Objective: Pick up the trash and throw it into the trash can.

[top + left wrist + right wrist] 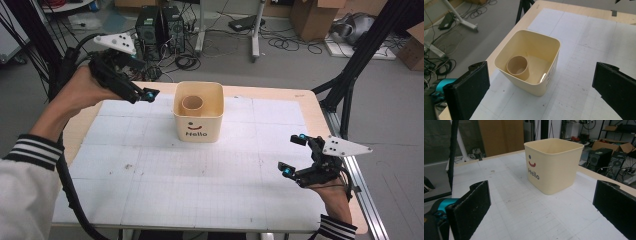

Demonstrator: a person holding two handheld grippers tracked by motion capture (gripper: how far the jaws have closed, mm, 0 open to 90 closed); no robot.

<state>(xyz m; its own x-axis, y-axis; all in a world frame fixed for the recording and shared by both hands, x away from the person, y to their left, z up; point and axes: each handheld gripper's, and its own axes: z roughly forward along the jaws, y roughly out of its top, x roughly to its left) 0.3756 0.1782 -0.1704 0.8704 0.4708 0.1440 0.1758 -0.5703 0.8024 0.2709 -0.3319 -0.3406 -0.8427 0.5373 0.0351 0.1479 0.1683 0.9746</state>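
Observation:
A cream square bin with a smiley and "Hello" on its front stands at the middle back of the white gridded mat. A brown paper cup stands upright inside it, against one wall. From the left gripper view I look down into the bin at the cup. My left gripper hovers open and empty, left of the bin and above the mat's back edge. My right gripper is open and empty, low over the mat's right front, facing the bin.
The wooden table edge frames the mat. Black stand legs rise at the right, and a metal rail runs along that side. Computer towers, cables and cardboard boxes lie on the floor behind.

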